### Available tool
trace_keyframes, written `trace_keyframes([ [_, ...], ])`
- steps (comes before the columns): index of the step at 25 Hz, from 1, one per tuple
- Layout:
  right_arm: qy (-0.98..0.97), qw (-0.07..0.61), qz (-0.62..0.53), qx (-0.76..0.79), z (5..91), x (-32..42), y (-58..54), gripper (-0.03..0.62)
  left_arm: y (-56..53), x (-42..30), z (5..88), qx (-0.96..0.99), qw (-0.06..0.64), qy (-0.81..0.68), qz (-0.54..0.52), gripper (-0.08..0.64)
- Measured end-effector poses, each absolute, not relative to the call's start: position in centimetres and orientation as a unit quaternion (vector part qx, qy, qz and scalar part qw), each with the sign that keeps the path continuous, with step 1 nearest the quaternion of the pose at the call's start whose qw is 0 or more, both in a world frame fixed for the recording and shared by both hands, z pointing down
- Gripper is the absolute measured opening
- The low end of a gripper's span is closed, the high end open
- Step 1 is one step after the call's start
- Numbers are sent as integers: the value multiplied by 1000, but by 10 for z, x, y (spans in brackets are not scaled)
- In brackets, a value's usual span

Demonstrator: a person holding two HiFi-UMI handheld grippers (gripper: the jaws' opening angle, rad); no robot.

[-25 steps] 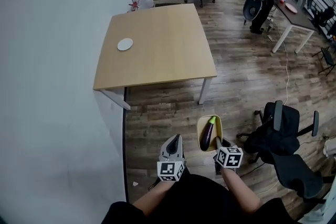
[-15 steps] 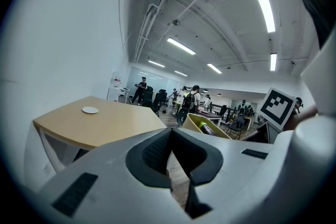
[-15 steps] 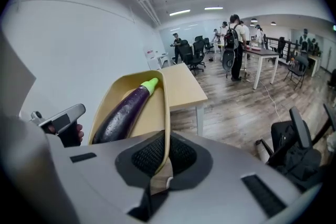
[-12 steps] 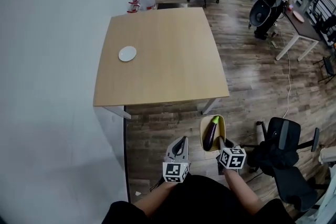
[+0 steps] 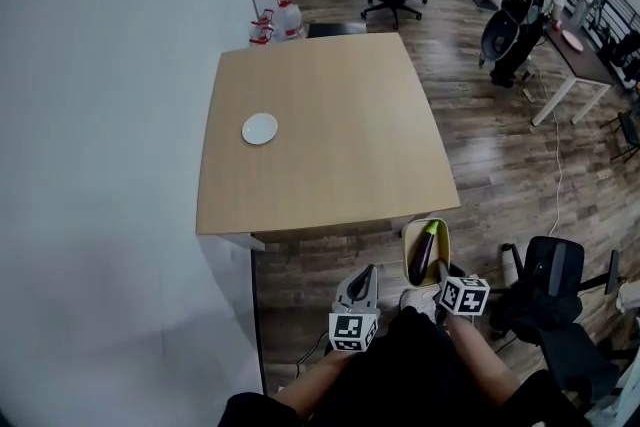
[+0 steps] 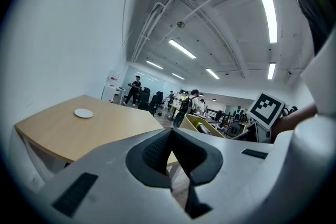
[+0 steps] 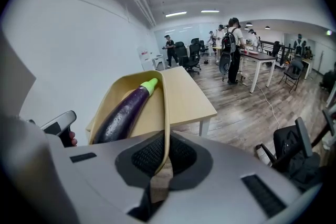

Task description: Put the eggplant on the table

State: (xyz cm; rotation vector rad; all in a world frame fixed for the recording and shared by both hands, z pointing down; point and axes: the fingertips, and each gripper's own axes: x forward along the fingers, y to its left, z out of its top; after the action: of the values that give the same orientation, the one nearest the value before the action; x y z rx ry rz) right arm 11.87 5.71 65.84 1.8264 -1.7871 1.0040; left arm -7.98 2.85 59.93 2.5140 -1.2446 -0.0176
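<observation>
A purple eggplant with a green stem lies in a shallow yellow tray. My right gripper is shut on the tray's near rim and holds it in the air just off the near right corner of the wooden table. In the right gripper view the eggplant lies lengthways in the tray, whose rim runs down between the jaws of the right gripper. My left gripper hangs beside it, shut and empty. Its jaws point level at the table.
A small white plate lies on the table's left half. A white wall runs along the left. A black office chair stands to my right. Beyond the table are water bottles, more chairs, desks and several people.
Both grippers have moved toward the table, with the tray and eggplant still in the right one. The table's near edge is now much closer.
</observation>
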Motion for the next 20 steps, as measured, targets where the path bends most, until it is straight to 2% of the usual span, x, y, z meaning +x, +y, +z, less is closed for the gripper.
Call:
trace_keyframes([
  [16, -662, 194, 365, 625, 673, 108, -36, 63, -55, -99, 599, 857, 181, -481, -41, 12],
  [20, -670, 191, 367, 616, 685, 112, -80, 63, -90, -94, 605, 853, 166, -493, -27, 12],
])
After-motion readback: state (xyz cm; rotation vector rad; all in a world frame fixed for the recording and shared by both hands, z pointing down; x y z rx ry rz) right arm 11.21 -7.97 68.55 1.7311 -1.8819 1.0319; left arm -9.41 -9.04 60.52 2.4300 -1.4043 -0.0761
